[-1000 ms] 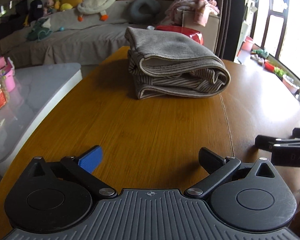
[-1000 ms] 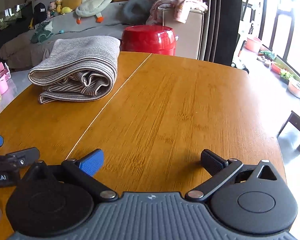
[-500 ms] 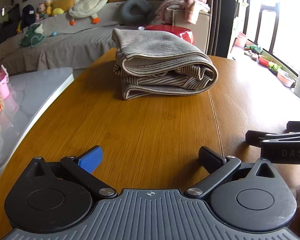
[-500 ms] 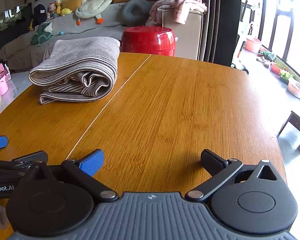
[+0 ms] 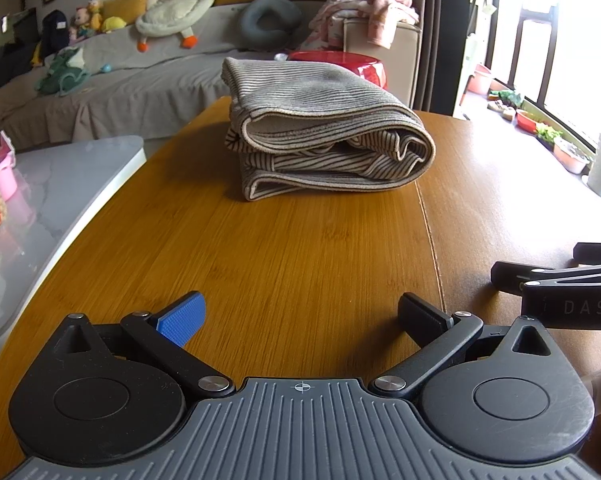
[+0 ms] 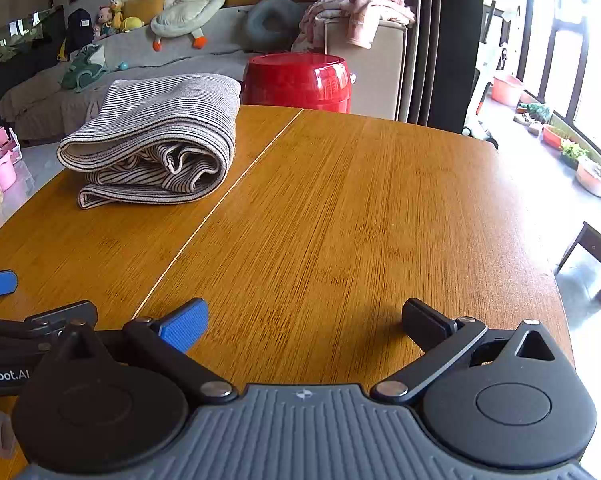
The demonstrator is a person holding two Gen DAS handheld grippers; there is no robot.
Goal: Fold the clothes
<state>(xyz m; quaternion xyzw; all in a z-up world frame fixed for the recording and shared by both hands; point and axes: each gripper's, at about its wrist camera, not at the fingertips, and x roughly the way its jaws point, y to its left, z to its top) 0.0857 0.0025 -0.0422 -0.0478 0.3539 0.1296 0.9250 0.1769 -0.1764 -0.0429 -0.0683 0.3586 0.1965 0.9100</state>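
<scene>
Folded striped garment (image 5: 324, 136) lies at 12 o'clock from left gripper (image 5: 300, 316), 11 o'clock from right gripper (image 6: 304, 320); both gape wide, empty, left nearer.

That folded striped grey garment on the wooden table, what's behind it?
Behind the folded striped grey garment stands a round red container, beyond the wooden table edge. Its base is hidden by the table; farther back is a grey sofa.

Beige-and-brown stripes on amber wood

The folded garment (image 5: 316, 128) is beige with thin dark-brown stripes; the desk (image 5: 300, 248) ahead of the fingers (image 5: 182, 316) is amber wood-grain. One finger pad is blue, the other black; the stool (image 6: 298, 82) beyond is glossy red.
</scene>
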